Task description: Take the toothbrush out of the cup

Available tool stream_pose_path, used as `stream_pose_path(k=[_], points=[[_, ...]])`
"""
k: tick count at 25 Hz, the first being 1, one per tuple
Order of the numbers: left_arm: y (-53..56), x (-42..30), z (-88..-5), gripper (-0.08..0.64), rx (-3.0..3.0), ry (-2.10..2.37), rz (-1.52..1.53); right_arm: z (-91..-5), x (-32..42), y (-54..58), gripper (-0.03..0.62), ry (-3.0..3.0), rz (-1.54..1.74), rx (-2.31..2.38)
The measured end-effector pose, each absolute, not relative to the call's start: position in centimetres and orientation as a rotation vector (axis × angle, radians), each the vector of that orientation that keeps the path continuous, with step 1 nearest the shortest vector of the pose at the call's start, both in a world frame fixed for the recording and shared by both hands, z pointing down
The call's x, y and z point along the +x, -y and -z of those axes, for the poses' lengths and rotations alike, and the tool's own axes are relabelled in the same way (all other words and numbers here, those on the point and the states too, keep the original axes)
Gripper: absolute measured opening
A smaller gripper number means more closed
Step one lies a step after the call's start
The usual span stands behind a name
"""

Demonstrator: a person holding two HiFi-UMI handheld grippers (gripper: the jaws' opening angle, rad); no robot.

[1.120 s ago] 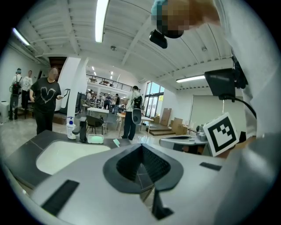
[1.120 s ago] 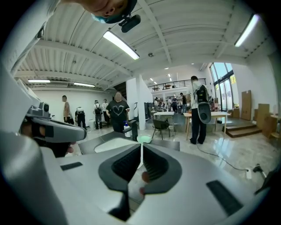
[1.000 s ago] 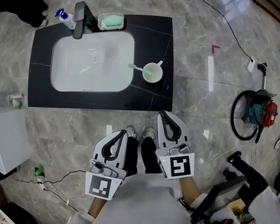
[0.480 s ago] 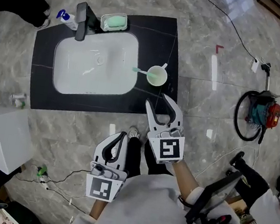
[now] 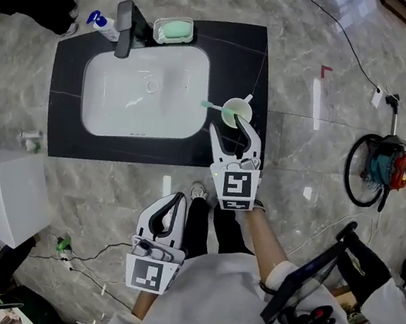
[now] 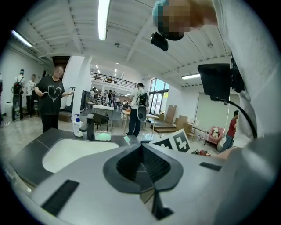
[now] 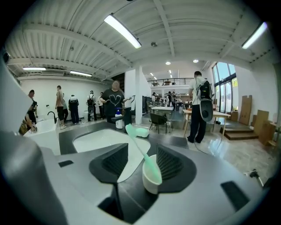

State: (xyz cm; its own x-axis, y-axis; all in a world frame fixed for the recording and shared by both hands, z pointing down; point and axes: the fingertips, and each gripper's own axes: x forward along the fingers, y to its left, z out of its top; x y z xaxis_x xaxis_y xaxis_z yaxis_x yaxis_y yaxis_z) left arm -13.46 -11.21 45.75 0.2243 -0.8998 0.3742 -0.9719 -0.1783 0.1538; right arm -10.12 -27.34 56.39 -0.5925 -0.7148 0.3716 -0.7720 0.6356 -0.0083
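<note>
Right gripper view: my right gripper [image 7: 142,163] jaws have just opened wide and are empty. The toothbrush [image 7: 137,141] stands in the cup [image 7: 150,179] just ahead, leaning toward the sink [image 7: 99,140]. I'm approaching; next, pinch the handle above the rim.

green toothbrush [image 7: 141,148] (leaning left) in white cup [image 7: 150,179]

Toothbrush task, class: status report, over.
Right gripper open, jaws just opened, cup between them, ungripped. Left gripper shut, empty. Toothbrush in cup. Nothing blocking.

The toothbrush's [image 7: 139,147] lower end is hidden inside the cup [image 7: 151,179], which stands between the right gripper's [image 7: 143,150] parted jaws.
</note>
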Motion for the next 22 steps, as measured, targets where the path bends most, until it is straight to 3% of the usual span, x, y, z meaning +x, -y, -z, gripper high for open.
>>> stream_pose_path(k=[22], points=[[10.6,-16.6,-45.5,0.005,2.052,1.804,-0.257,-59.3,-11.9,30.4,0.176,2.343,-0.07,1.213]])
